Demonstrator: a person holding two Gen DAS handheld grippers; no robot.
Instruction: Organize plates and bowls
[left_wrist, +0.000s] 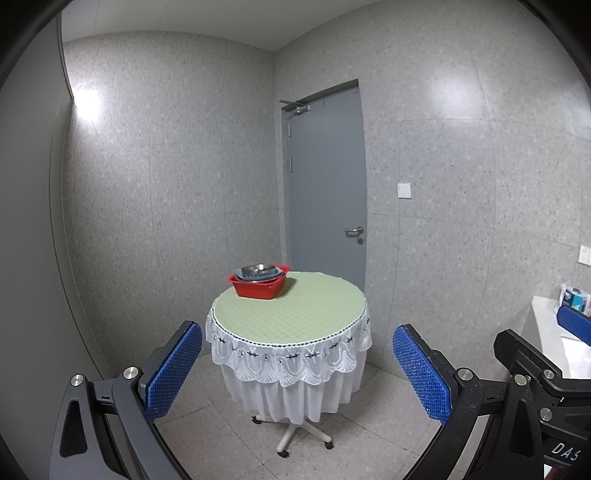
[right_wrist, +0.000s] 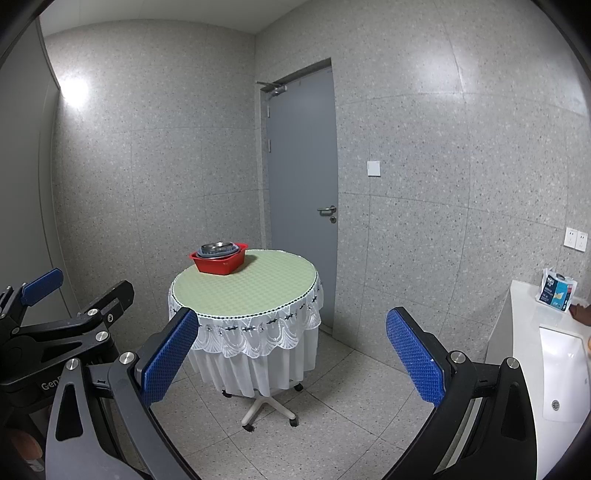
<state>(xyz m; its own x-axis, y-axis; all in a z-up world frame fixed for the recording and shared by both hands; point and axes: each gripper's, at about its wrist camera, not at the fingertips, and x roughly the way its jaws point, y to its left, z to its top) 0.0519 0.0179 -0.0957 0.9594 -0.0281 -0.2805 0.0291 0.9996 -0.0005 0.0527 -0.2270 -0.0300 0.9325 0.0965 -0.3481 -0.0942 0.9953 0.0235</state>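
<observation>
A red plastic basin (left_wrist: 258, 286) stands at the far left edge of a round table (left_wrist: 295, 314) with a pale green top and white lace skirt. Stacked bowls and plates (left_wrist: 256, 272), metal and grey-blue, sit inside it. The basin (right_wrist: 218, 261) and the stack (right_wrist: 218, 249) also show in the right wrist view, on the table (right_wrist: 251, 288). My left gripper (left_wrist: 295, 365) is open and empty, well short of the table. My right gripper (right_wrist: 291, 354) is open and empty, also well back from it.
The table stands on a wheeled chair base (right_wrist: 269, 406) on a tiled floor. A grey closed door (left_wrist: 325, 184) is behind it. A white counter with a sink (right_wrist: 561, 373) and a tissue pack (right_wrist: 557, 291) is at the right. Speckled walls enclose the room.
</observation>
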